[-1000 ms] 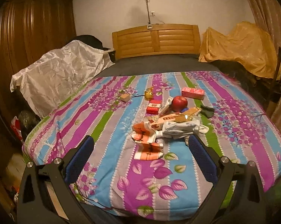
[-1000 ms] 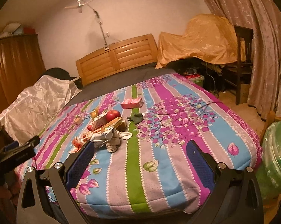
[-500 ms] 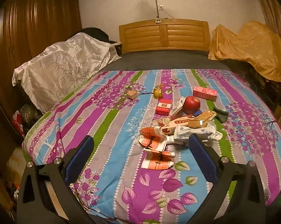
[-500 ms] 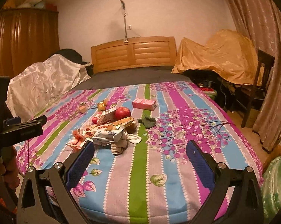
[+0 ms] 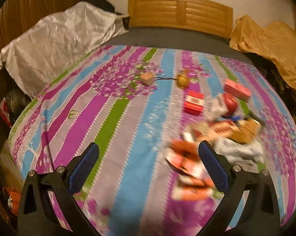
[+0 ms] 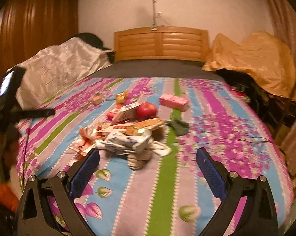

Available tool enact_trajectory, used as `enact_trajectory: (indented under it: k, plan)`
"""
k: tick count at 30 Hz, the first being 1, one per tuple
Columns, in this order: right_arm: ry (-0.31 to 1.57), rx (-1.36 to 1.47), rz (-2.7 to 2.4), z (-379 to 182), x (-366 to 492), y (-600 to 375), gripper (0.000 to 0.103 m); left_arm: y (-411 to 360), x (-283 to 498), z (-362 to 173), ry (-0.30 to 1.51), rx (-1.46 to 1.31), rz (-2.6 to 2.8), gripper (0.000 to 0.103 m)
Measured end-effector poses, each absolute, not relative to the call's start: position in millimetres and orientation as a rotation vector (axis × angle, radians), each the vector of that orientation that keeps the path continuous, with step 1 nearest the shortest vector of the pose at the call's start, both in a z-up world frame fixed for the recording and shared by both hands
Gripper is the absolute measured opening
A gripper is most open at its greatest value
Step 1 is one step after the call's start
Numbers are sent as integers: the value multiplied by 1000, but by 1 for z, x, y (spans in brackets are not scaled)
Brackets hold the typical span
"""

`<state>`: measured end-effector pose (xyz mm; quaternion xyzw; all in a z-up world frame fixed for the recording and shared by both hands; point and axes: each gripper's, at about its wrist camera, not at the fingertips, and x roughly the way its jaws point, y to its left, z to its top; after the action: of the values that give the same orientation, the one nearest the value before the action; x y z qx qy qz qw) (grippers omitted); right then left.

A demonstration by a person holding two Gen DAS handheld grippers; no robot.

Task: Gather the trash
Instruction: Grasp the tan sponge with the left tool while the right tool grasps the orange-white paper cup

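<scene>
A heap of trash lies mid-bed: orange-and-white wrappers (image 5: pixel 189 169) (image 6: pixel 85 137), a crumpled white printed bag (image 6: pixel 126 141) (image 5: pixel 240 151), a long tan packet (image 6: pixel 146 124) and a white carton (image 6: pixel 126 112). A red apple (image 6: pixel 147 109) (image 5: pixel 230 103), a red box (image 5: pixel 194 105), a pink box (image 6: pixel 173 101) (image 5: pixel 237 89) and a dark green scrap (image 6: pixel 178 126) sit around it. My left gripper (image 5: pixel 148 163) is open above the bed, left of the heap. My right gripper (image 6: pixel 147 166) is open just short of the white bag. Both hold nothing.
A small tan cube (image 5: pixel 147 78) and a yellow wrapper (image 5: pixel 182 80) lie farther up the striped bedspread (image 5: pixel 100 118). A silvery cloth (image 5: pixel 57 39) drapes the left side, an orange cloth (image 6: pixel 254 59) the right. The wooden headboard (image 6: pixel 160 43) stands behind. The left gripper's body (image 6: pixel 12 102) shows at the right view's left edge.
Both grippers have moved closer over the bed. The left view has swung left and tilted down, so the heap sits at its right. The right view has turned left, centring the heap.
</scene>
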<state>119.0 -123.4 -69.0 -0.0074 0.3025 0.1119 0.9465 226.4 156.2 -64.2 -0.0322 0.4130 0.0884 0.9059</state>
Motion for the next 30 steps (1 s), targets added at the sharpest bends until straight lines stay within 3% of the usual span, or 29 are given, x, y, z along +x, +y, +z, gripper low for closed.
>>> enact_trajectory:
  k: [12, 17, 23, 24, 25, 26, 30]
  plan:
    - [709, -24, 414, -113, 165, -54, 98, 199, 401, -90, 861, -142, 175, 95]
    - [728, -30, 456, -125, 179, -48, 98, 201, 495, -138, 880, -92, 191, 95]
    - [774, -26, 489, -146, 200, -46, 98, 211, 549, -190, 935, -70, 232, 95]
    - [775, -33, 505, -148, 203, -43, 94, 213, 555, -199, 960, -71, 231, 78]
    - [771, -38, 520, -150, 204, -40, 92, 215, 559, -206, 982, -75, 203, 51]
    - [766, -46, 542, -151, 205, -36, 88, 215, 559, -208, 993, -101, 144, 44]
    - [745, -82, 643, -149, 199, -19, 87, 204, 522, -173, 872, -24, 142, 40]
